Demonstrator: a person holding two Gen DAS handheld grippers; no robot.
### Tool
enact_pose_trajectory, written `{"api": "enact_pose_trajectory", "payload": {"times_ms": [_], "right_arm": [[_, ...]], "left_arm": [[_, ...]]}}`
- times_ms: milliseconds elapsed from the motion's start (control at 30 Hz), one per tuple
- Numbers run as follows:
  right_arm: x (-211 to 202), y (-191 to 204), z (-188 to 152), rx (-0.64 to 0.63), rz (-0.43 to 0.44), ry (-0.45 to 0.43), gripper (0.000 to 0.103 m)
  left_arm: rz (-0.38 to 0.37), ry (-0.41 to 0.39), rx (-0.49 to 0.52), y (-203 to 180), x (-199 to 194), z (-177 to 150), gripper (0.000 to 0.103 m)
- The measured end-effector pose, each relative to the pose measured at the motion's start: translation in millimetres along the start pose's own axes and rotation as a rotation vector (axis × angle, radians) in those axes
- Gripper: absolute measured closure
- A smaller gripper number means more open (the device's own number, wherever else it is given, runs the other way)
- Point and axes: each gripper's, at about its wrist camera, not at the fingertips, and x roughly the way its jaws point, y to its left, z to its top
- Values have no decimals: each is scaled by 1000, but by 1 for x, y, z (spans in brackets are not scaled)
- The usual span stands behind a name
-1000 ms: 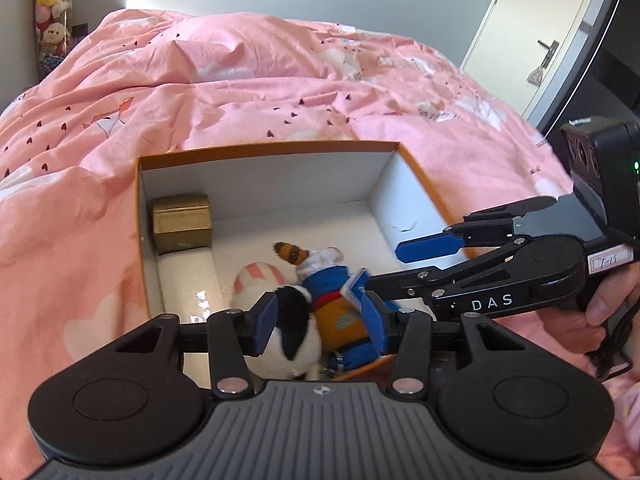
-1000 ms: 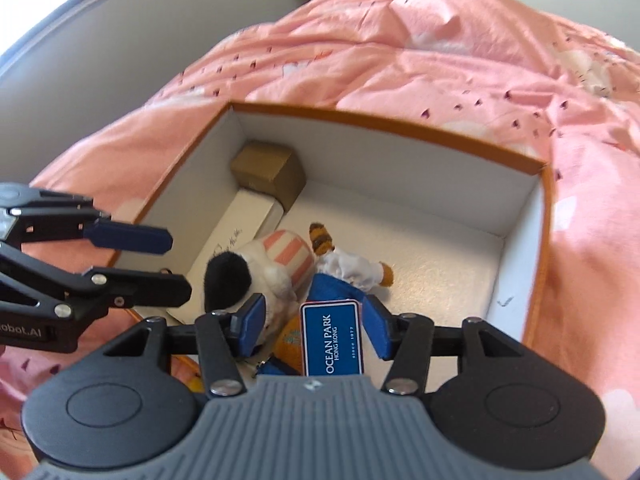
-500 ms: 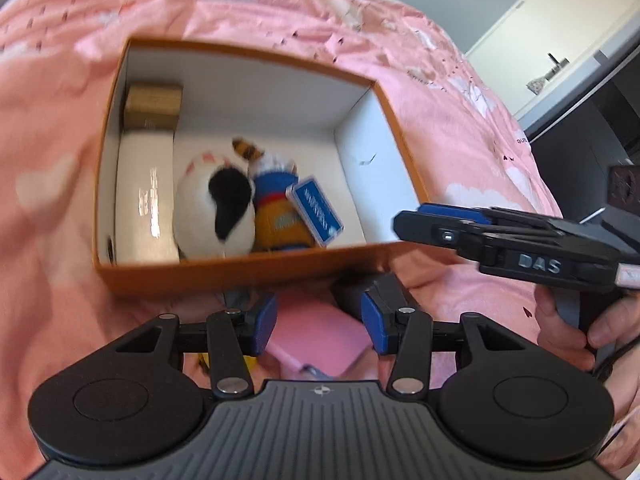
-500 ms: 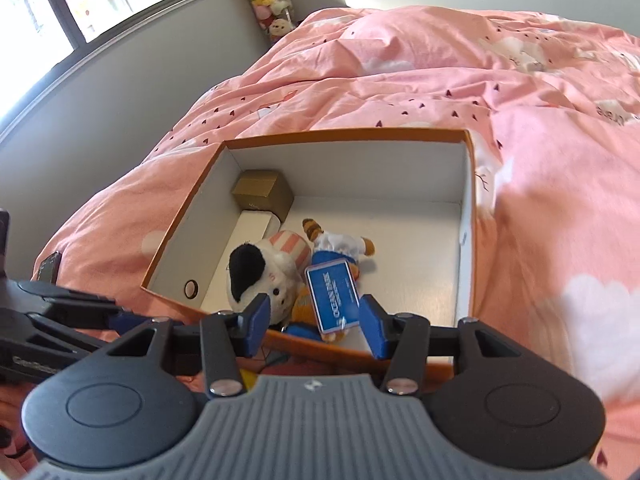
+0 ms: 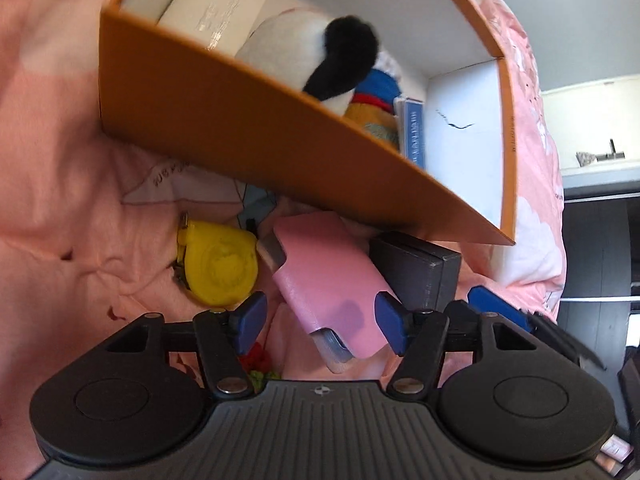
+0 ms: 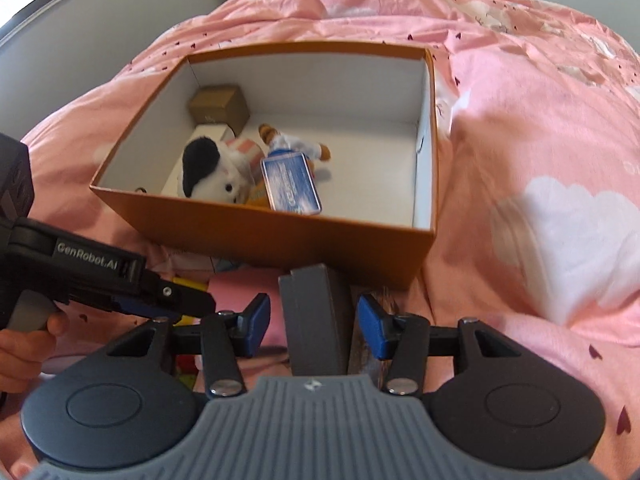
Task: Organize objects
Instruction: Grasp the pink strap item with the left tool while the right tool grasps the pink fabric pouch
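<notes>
While open, orange box holds plush dog, blue card, brown box.

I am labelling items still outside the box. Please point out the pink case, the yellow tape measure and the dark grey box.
pink case [image 5: 328, 276]: left wrist view, middle of its flat face.
yellow tape measure [image 5: 219, 268]: left wrist view, round centre.
dark grey box [image 6: 314, 316]: right wrist view, top face.

Only one legible marking: "GenRobot.AI" in grey letters on black arm of left gripper, seen in right wrist view. Print on blue rectangular card inside orange cardboard box: too blurred to read. Faint dark lettering on pink quilt near box: unreadable.
</notes>
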Motion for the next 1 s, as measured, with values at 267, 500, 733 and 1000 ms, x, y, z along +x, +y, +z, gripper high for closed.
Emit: {"api": "enact_pose_trajectory", "payload": {"times_ms": [267, 500, 733, 1000], "right_arm": [[15, 3, -3, -16, 5, 32, 51], [14, 8, -4, -29, -3, 32, 51], [2, 11, -3, -20, -7, 12, 51], [-19, 10, -6, 68, 100, 35, 52]], "left_arm": [[-28, 7, -48, 7, 14, 5, 46], [-35, -48, -44, 5, 6, 5, 65], [1, -131, 104, -23, -20, -2, 76], [157, -194, 366, -61, -50, -15, 85]]}}
